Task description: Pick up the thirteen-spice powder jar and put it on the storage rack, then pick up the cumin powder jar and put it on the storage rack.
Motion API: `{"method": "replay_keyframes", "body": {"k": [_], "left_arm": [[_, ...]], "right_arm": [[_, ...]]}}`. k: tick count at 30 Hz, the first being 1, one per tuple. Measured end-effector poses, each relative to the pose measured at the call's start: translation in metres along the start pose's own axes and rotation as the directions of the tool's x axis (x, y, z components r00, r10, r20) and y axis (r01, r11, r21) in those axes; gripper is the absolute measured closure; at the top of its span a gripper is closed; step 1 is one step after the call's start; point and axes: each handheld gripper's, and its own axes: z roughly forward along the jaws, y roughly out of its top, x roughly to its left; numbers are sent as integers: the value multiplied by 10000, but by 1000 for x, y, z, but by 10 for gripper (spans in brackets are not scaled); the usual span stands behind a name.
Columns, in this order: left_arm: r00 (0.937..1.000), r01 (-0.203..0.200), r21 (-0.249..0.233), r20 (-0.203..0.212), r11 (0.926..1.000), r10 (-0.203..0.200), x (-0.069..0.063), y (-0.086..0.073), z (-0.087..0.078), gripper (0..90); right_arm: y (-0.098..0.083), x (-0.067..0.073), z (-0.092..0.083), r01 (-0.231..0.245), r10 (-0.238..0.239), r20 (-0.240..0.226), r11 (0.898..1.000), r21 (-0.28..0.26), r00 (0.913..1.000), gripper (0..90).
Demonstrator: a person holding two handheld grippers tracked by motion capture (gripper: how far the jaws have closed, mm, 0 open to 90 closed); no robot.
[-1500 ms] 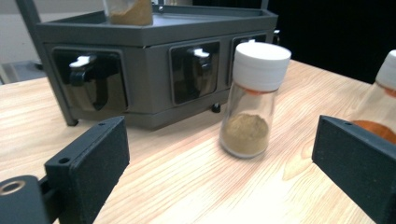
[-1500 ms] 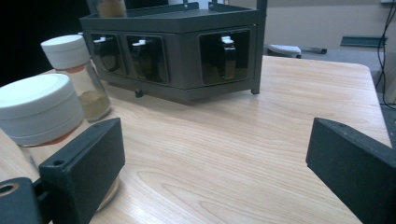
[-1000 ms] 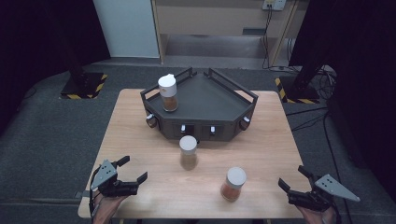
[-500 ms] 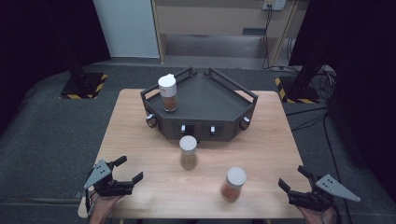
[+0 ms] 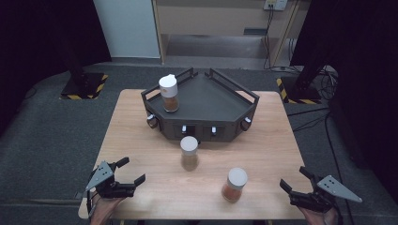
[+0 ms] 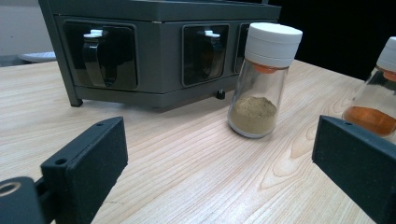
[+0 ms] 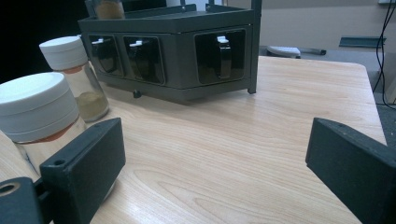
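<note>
My left gripper (image 5: pixel 127 176) has slid a little toward my side of the worktop (image 5: pixel 141 126) and turned slightly since a second ago, so I read this as lining up an approach, not yet a grasp. Its jaws stand wide apart and hold nothing. My left hand (image 5: pixel 101 211) carries it low at the near left corner, jaws pointing forward and to the right.

Ahead of those jaws, nearer the right one, stands the clear glass spice jar with a white cap and tan powder (image 6: pixel 264 79), well apart. Behind it sits the dark grey angular metal rack (image 5: pixel 206 110), with a similar capped jar (image 5: pixel 169 93) on top.

A glass jar of orange powder (image 5: pixel 233 184) stands just beside my right gripper's left jaw. The right gripper (image 5: pixel 296 185) has not moved, jaws wide and empty, low at the near right corner.
</note>
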Motion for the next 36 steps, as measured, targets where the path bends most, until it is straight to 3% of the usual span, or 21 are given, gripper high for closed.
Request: {"method": "replay_keyframes", "body": {"k": [17,23,32,34,36], "left_arm": [[10000,15,-6,65,10000,-15,0,0,0,25],[9997,-207,75,101,9998,206,-1,1,2,25],[10000,-14,-16,49,10000,15,1,-2,0,25],[9999,-113,60,67,9999,113,0,0,1,24],[9998,-171,83,97,9998,170,0,0,2,25]], "right_arm": [[0,1,0,50,-50,-12,10000,15,10000,48],[1,1,-1,-22,22,37,10000,5,10000,47],[8,8,0,-6,8,206,9999,-120,9998,52],[10,5,0,-392,390,-102,9989,-260,9992,52],[15,7,1,-452,448,-176,9987,-240,9988,51]]}}
